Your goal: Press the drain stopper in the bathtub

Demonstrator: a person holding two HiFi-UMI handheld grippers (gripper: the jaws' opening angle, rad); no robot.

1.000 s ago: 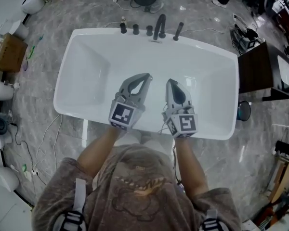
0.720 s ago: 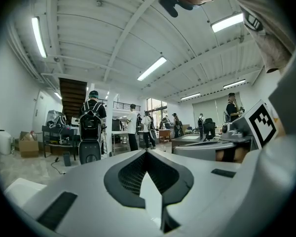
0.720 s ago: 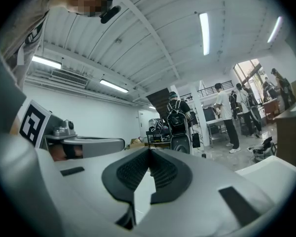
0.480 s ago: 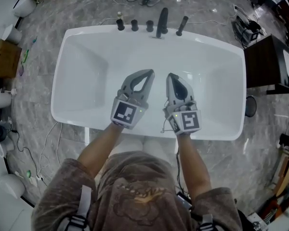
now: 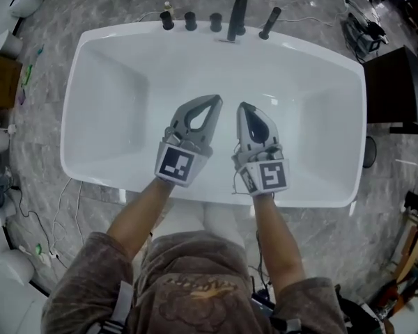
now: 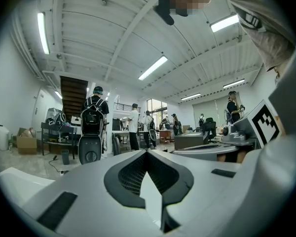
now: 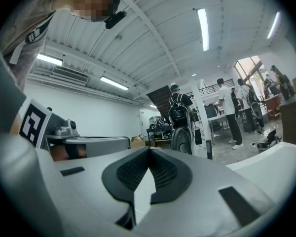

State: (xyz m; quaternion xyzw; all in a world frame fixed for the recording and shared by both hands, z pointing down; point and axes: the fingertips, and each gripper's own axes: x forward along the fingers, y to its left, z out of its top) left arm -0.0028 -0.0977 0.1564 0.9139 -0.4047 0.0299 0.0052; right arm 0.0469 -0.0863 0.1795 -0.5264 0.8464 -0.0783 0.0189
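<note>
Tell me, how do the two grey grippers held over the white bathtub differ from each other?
The left gripper slants clearly inward toward the right gripper, which leans inward only slightly. The square marker on the left gripper shows a different black-and-white pattern from the one on the right gripper. Both are grey, shut with nothing between the jaws, and held side by side over the bathtub.

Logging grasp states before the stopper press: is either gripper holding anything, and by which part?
Nothing is held. The left gripper and the right gripper each have their jaws shut together with nothing between them, over the bathtub.
</note>
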